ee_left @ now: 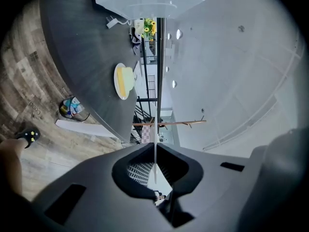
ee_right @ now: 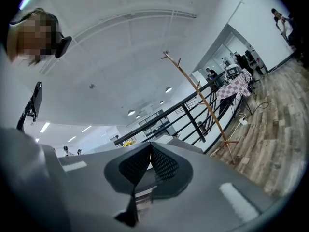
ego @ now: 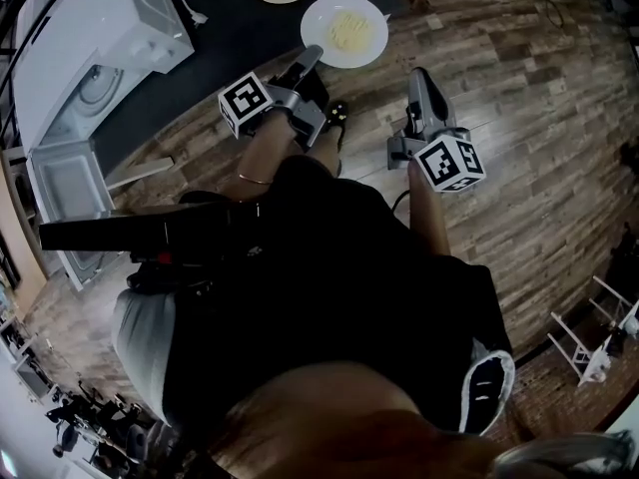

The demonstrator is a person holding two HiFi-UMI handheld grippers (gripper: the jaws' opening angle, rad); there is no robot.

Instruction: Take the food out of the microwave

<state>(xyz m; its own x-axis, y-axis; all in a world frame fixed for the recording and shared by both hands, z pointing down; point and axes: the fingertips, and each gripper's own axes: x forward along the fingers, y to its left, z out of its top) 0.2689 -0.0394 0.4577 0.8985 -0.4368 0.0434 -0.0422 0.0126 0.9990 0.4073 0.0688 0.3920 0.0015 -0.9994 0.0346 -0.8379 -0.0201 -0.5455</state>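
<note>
The microwave (ego: 110,28) stands with its door (ego: 65,193) open, far left of both jaw pairs. Its cavity appears to hold no dish.

The left gripper (ego: 312,56) has its jaws closed together on nothing. The plate (ego: 319,13) of yellow food (ego: 349,33) rests on the table directly ahead of its tips, near but apart from them. The plate is round, so no approach axis is favoured.

The right gripper (ego: 421,76) is likewise closed and empty, and lies right of the plate and farther from it.

The left gripper view shows plate and microwave. The right gripper view shows neither.

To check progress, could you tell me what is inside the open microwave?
Only a bare round turntable shows inside the microwave, with no food on it; the microwave's top covers the deeper cavity.
</note>
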